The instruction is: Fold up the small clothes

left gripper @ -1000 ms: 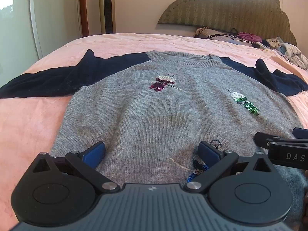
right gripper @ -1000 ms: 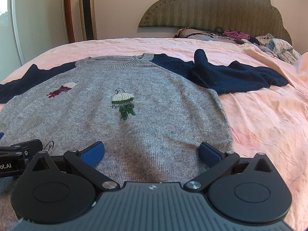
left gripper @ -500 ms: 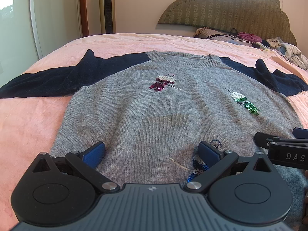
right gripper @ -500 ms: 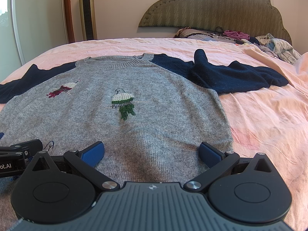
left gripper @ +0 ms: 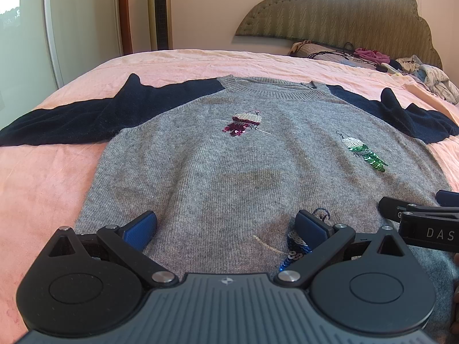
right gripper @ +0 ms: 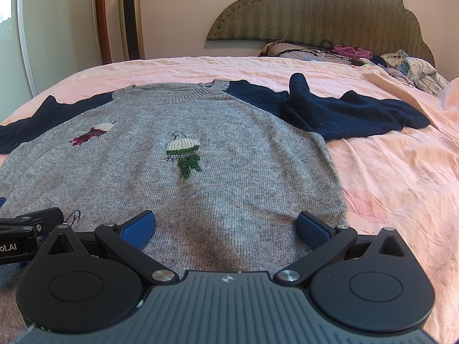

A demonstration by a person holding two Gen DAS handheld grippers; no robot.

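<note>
Your grey knitted sweater with navy sleeves point(left gripper: 229, 166) lay flat, front side up, on the bed covered by a pink sheet point(left gripper: 43, 177), neckline toward the padded olive headboard point(left gripper: 338, 8) and both sleeves spread outward. You held the left tongs point(left gripper: 226, 226) low over the hem area of the sweater, released, with the blue pads point(left gripper: 140, 226) spread wide apart and nothing between them. The right-hand pad of the left tongs sat just beside a blue sequin motif point(left gripper: 295, 246) near the hem. You held the right tongs point(right gripper: 226, 226) likewise released, blue pads point(right gripper: 312, 229) wide apart, positioned low over the right portion of the hem, its right pad near the side edge of the sweater. The two tongs were side by side; each appeared at the edge of the other's view. A maroon sequin motif point(left gripper: 243, 121) was located on the upper chest, and a green sequin motif point(right gripper: 185, 154) was located on the right side of the front. The right sleeve point(right gripper: 344, 111) was bunched with raised folds. A pile of loose clothing point(right gripper: 413, 70) rested on the bed near the headboard. A gold tower fan point(right gripper: 130, 14) stood against the far wall.
</note>
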